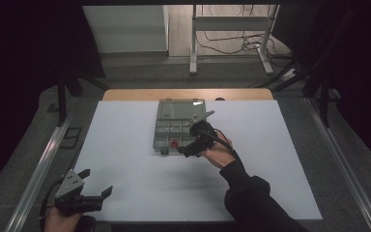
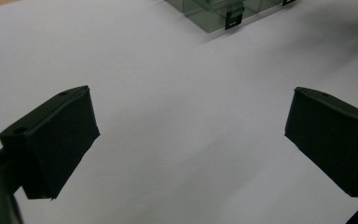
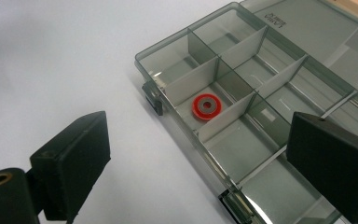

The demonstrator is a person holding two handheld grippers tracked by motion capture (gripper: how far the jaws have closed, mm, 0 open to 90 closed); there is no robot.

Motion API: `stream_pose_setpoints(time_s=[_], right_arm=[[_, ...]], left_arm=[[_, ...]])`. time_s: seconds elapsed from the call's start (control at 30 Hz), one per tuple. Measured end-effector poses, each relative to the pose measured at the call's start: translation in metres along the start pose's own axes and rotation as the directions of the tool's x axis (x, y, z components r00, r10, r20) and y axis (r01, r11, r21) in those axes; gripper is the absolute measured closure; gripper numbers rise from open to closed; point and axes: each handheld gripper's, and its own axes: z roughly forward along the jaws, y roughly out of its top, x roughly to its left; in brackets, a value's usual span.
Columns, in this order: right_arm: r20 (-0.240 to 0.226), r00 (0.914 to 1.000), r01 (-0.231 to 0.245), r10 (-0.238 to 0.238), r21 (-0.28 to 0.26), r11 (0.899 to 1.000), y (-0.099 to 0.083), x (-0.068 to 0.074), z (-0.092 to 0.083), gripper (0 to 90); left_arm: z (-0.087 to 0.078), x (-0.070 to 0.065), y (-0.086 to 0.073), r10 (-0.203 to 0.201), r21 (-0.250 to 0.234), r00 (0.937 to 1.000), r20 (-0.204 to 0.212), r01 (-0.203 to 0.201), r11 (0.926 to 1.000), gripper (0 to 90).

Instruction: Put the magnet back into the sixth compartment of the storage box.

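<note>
Clear grey compartment box [image 1: 179, 126] sits open mid-table on the white mat [image 1: 125, 159], lid laid back flat toward the far edge. One red ring [image 3: 207, 106] with a grey centre lies flat in the middle cell of the near row, touching nothing but the floor of the cell. Right gripper [image 1: 193, 140] hangs over the box's near right part, jaws spread wide, nothing between them; in the right gripper view the ring lies ahead between the two jaws. Left gripper [image 1: 94, 186] is parked at the near left corner of the mat, well apart from the box, jaws wide too, holding nothing. Ring looks small, light, stiff, probably smooth plastic or rubber over metal, so likely slippery and prone to skid or flip when pinched. Dividers crowd it; best bet is to come straight down and pinch across the outer rim, jaws aligned with the cell's long side. Box itself looks light and may slide if nudged.
</note>
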Motion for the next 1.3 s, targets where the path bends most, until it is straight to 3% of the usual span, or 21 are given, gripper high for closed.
stream_pose_setpoints(time_s=[1.3], right_arm=[[0.047,0.9987,-0.019,0.022,-0.058,0.998,-0.032,0.004,-0.025,2.7]], left_arm=[[0.0,0.0,0.0,0.001,0.004,1.0,0.001,-0.001,1.0,3.0]])
